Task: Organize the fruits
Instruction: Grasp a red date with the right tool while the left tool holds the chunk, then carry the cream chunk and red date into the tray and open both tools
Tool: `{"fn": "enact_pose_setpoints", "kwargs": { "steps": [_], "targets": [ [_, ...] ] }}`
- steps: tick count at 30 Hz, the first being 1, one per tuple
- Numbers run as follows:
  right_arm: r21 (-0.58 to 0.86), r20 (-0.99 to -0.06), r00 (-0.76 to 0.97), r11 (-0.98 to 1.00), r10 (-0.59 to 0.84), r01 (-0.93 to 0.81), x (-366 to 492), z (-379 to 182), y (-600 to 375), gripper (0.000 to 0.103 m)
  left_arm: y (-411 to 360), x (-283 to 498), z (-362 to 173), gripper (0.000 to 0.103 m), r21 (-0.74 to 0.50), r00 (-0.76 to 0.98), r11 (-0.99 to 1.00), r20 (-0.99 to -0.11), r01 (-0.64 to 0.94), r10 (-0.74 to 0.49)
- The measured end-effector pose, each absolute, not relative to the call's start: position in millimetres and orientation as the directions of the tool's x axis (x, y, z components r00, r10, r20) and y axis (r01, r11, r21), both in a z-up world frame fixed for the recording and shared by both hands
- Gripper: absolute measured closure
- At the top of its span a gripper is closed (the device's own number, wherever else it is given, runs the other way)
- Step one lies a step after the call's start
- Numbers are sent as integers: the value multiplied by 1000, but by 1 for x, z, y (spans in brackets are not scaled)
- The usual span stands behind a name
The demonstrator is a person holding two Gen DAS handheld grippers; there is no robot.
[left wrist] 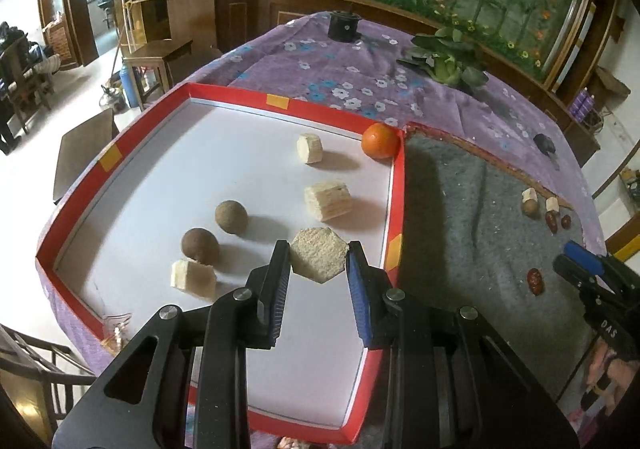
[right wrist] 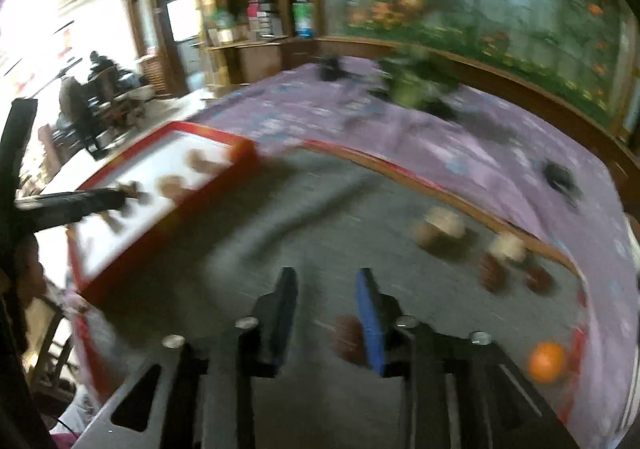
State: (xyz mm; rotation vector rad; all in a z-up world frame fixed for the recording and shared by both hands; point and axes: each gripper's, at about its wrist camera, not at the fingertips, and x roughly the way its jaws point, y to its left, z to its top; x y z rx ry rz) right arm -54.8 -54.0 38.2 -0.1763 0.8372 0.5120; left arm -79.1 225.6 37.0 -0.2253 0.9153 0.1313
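Observation:
In the left wrist view my left gripper (left wrist: 318, 255) holds a pale hexagonal sugarcane piece (left wrist: 319, 254) between its fingers, just above the white floor of the red-rimmed box (left wrist: 396, 185). In the box lie three more cane pieces (left wrist: 328, 201), two brown round fruits (left wrist: 231, 217) and an orange (left wrist: 380, 140) in the far right corner. My right gripper (right wrist: 327, 289) is open and empty over the grey felt mat (right wrist: 320, 209); the view is blurred. A red date (right wrist: 349, 337) lies just under its blue finger. An orange (right wrist: 546, 362) sits at the right.
On the grey mat's far right lie cane pieces, a brown fruit and red dates (left wrist: 552, 221); one date (left wrist: 535, 281) lies near the right gripper (left wrist: 580, 267). A leafy plant (left wrist: 448, 57) and a black cup (left wrist: 344, 25) stand on the purple flowered cloth.

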Motion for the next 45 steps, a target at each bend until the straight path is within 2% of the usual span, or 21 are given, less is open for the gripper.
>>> {"fn": "enact_pose_setpoints", "kwargs": {
  "steps": [6, 12, 15, 16, 17, 18, 23, 36, 45],
  "targets": [
    [120, -752, 570, 919, 331, -375, -41, 24, -111, 63, 218, -72, 36, 75, -134, 599, 972, -801, -194, 10],
    [190, -756, 491, 864, 432, -467, -46, 19, -92, 62, 217, -68, 34, 75, -128, 590, 972, -808, -199, 14],
    [127, -782, 473, 847, 406, -516, -53, 11, -68, 63, 218, -67, 33, 75, -130, 585, 970, -811, -204, 15],
    [108, -791, 471, 847, 390, -520, -56, 7, -62, 68, 219, -68, 33, 75, -129, 585, 970, -811, -206, 16],
    [90, -808, 459, 848, 368, -522, -55, 2, -58, 84, 220, -68, 34, 75, -130, 585, 970, -811, -207, 16],
    [67, -830, 444, 851, 338, -521, -55, -5, -55, 84, 220, -69, 34, 75, -132, 586, 969, -810, -209, 16],
    [36, -814, 476, 847, 332, -531, -65, 3, -56, 84, 225, -72, 36, 75, -140, 593, 966, -805, -218, 17],
    [107, -738, 445, 738, 508, -666, -70, 47, 32, 85, 236, -88, 41, 75, -113, 604, 964, -795, -240, 58],
    [117, -719, 395, 659, 572, -743, -66, 57, 103, 85, 247, -97, 34, 75, -104, 595, 961, -801, -256, 72]
  ]
}}
